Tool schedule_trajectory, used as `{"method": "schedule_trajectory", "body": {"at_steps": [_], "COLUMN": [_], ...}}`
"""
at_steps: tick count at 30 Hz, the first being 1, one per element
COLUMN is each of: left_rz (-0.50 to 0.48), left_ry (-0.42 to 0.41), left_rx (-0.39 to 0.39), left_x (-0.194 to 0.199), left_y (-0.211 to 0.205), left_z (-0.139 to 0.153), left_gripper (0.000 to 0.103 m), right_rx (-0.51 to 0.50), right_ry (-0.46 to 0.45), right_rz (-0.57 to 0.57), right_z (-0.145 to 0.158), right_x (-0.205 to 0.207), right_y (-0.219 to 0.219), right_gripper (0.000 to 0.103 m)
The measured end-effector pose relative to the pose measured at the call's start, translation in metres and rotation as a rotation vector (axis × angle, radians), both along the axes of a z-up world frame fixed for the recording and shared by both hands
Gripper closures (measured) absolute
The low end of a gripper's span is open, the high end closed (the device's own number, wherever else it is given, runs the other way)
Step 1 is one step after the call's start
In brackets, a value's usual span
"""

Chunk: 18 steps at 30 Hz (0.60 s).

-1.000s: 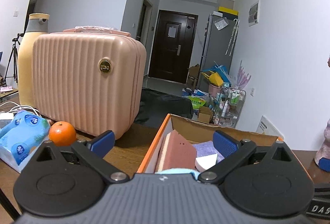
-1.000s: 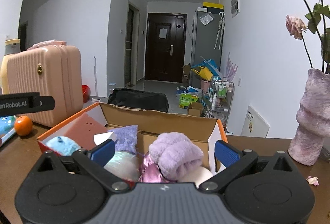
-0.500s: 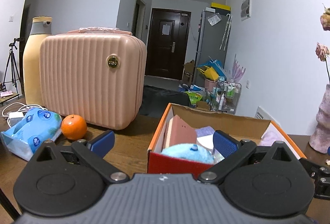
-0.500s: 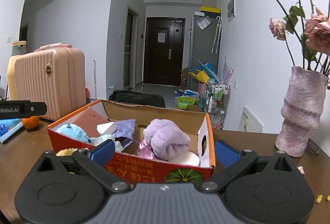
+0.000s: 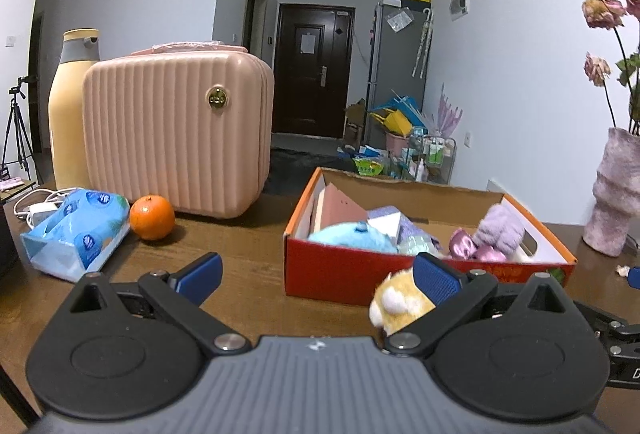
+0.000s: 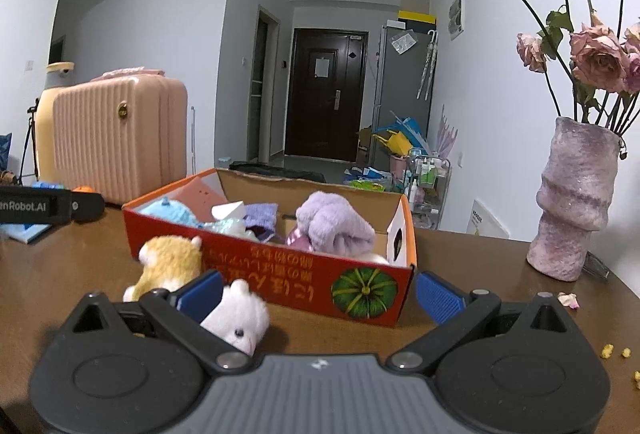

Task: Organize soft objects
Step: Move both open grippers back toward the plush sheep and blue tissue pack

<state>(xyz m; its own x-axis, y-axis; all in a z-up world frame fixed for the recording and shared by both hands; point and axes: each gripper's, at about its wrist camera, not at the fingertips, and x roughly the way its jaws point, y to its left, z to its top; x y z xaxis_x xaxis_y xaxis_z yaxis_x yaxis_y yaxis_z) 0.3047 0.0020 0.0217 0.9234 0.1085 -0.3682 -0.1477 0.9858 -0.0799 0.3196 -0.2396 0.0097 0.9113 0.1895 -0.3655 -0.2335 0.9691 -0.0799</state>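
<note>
A red cardboard box (image 5: 344,266) (image 6: 280,274) stands on the brown table, holding a blue plush (image 5: 352,236), a purple plush (image 6: 334,224), a pink sponge (image 5: 340,204) and other soft things. A yellow plush (image 6: 170,266) (image 5: 400,304) and a white plush (image 6: 238,316) lie on the table in front of the box. My left gripper (image 5: 316,274) is open and empty, back from the box, its right finger next to the yellow plush. My right gripper (image 6: 320,292) is open and empty, with the white plush by its left finger.
A pink ribbed case (image 5: 176,130), a yellow bottle (image 5: 72,106), an orange (image 5: 152,217) and a blue tissue pack (image 5: 76,230) stand at the left. A purple vase (image 6: 572,198) with dried roses stands at the right. Crumbs (image 6: 612,352) lie near the right edge.
Both grippers have pulled back from over the box toward the table's front. The box now shows whole, and the yellow and white plush toys have come into view.
</note>
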Motion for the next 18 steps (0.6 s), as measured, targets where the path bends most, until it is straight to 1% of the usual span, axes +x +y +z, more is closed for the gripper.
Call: {"method": "schedule_trajectory", "body": {"at_steps": [12, 18], "left_rz": [-0.009, -0.023], "left_ry": [0.053, 0.084], "left_rx": [-0.003, 0.006], "left_x": [-0.035, -0.056], "left_y": [-0.002, -0.002], "left_z": [-0.008, -0.012], "left_gripper": [0.000, 0.000], "right_rx": [-0.037, -0.054], "right_ry": [0.018, 0.044], "right_rz": [-0.010, -0.021], "right_z": [-0.007, -0.014], "right_x": [-0.039, -0.059], "right_y": [-0.004, -0.005], "right_gripper": [0.000, 0.000]}}
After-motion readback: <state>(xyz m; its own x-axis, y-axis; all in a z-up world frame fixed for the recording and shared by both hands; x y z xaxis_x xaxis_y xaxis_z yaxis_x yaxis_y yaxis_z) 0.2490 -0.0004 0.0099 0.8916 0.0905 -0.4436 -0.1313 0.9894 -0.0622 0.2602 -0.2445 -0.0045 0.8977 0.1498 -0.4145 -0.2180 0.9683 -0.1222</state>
